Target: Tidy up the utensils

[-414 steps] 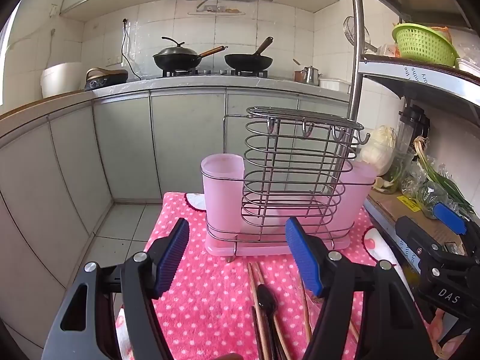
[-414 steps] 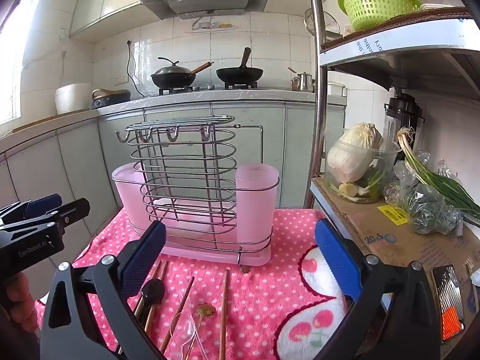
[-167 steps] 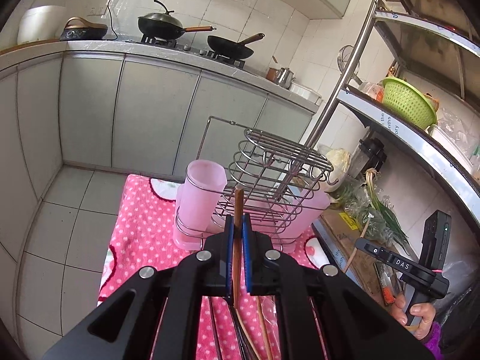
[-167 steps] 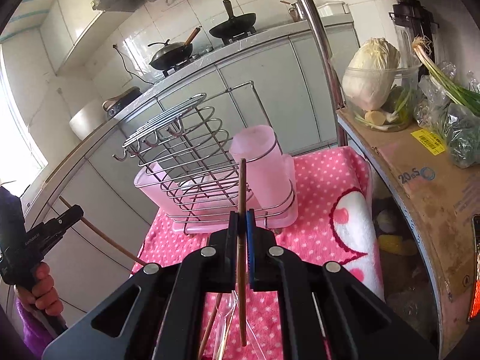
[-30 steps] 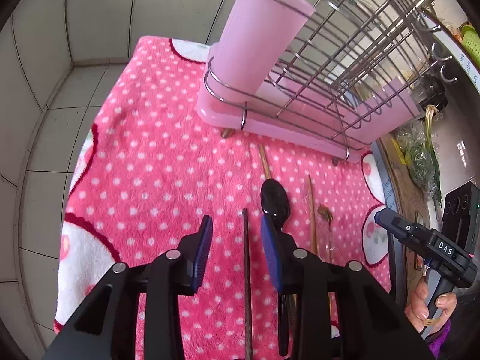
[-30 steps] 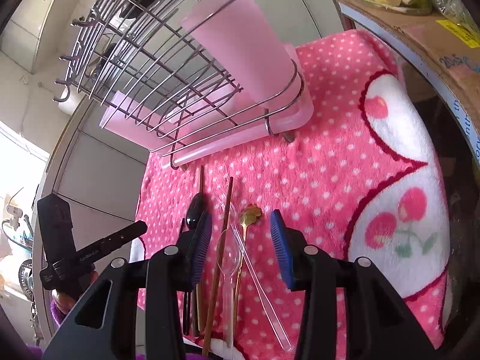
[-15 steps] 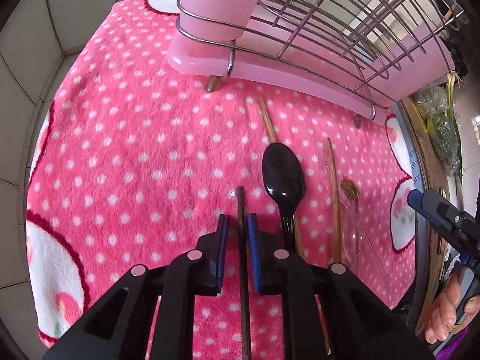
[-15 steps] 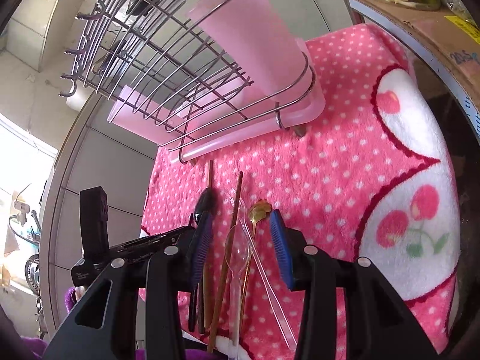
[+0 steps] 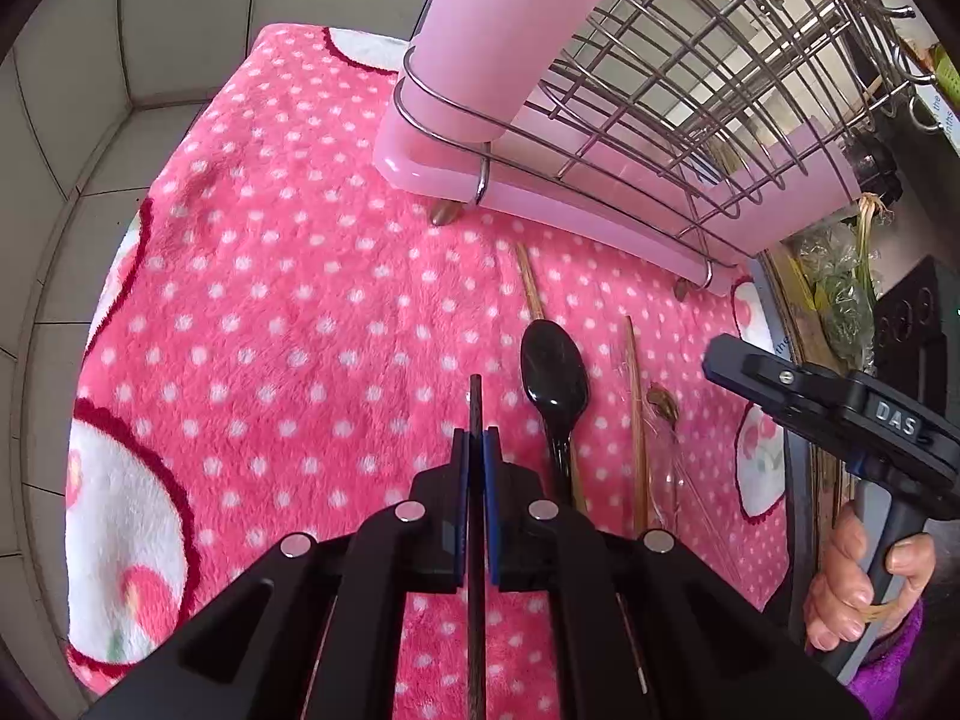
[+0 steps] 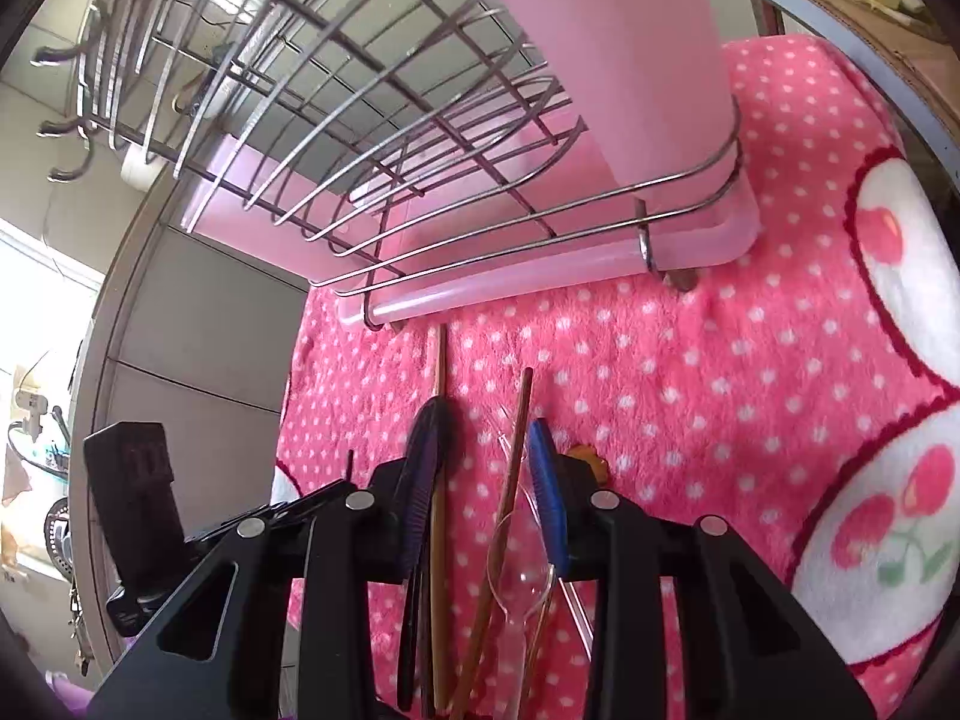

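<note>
My left tongs (image 9: 474,450) have now closed on a dark chopstick (image 9: 474,408), ready for lifting, while my right tongs (image 10: 486,480), open, straddle another chopstick (image 10: 517,426).

pink white-dotted cloth (image 9: 288,312), black spoon (image 9: 555,378)

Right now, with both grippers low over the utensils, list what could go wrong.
1. The left gripper pinches the dark chopstick near one end, so it may swing when lifted.
2. The right gripper straddles a brown chopstick lying across the clear spoon; closing might drag both.
</note>
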The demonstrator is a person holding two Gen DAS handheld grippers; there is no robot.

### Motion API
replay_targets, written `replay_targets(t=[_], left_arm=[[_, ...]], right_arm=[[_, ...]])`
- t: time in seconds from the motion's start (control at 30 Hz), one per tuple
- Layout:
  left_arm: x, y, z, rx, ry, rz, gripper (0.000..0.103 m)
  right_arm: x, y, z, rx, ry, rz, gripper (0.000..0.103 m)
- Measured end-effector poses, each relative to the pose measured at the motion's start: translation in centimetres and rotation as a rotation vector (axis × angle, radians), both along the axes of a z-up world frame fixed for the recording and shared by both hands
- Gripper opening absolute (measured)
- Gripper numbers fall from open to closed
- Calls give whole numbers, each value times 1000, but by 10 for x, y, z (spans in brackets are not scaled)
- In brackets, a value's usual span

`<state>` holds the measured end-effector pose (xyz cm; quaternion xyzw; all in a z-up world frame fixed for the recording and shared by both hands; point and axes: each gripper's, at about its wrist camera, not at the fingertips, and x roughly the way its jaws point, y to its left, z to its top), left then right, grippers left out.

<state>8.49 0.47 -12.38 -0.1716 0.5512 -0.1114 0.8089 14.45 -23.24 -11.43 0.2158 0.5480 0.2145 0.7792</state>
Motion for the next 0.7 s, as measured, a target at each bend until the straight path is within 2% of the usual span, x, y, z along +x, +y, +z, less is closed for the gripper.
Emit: replay_targets(t=[0.1,0.27,0.53,0.7], left_arm=[[-3,6,5,-17,-12,-3,4],[-4,13,8,-40,-24,1,4],[-2,24,7,-58,-15,10,4],[1,17,5,-58,-20,20,4]], right_arm=[[9,9,-15,-29,42,7,31],[16,15,-31,-59,83,14,22],[20,25,-40,-102,74,29,7],[15,22,-34,-90,52,17,7]])
